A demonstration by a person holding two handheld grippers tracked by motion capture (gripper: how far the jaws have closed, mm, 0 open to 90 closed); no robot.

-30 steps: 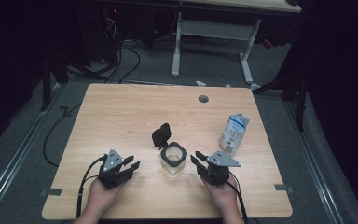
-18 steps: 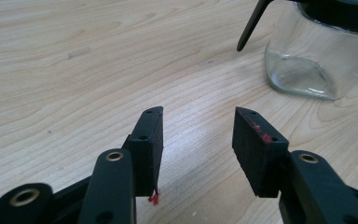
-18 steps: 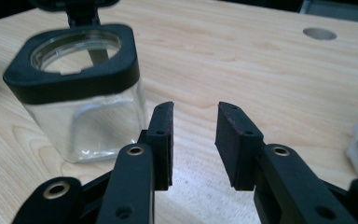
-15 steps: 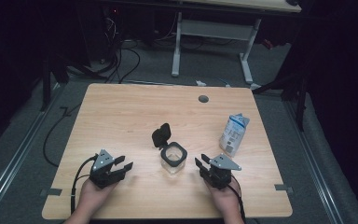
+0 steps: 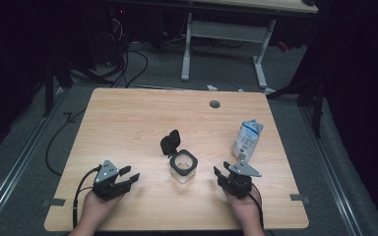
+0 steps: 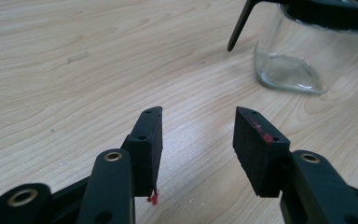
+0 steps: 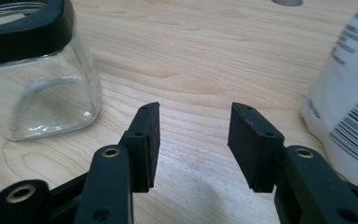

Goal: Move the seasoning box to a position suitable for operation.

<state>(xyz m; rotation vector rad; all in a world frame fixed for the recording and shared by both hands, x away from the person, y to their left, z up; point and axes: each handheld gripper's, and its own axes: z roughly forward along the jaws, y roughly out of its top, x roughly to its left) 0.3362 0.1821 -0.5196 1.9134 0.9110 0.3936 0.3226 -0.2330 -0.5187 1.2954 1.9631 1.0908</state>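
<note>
Resting low on the table [image 5: 128, 118] near its front edge, left gripper [image 5: 128, 179] and right gripper [image 5: 220, 173], one to each side of the glass jar [image 5: 183, 167]. Both released: jaws apart with bare wood between them, having just been opening, nothing held. Standing upright at the middle of the front half, that jar, its black lid [image 5: 170, 142] flipped up and leaning toward the left, mouth uncovered. Just beyond the right gripper and apart from the jar, a white pouch [image 5: 247, 139], upright. From the left gripper view, jar [image 6: 307, 51] ahead and to the right; from the right gripper view, jar [image 7: 32, 70] at left, pouch [image 7: 349, 93] close at right. Judged an opening pause, before any grasp. Next, most likely: reaching the right gripper forward to clasp the pouch about its middle, gently since it looks soft, while bracing the jar with the left before any pouring.
</note>
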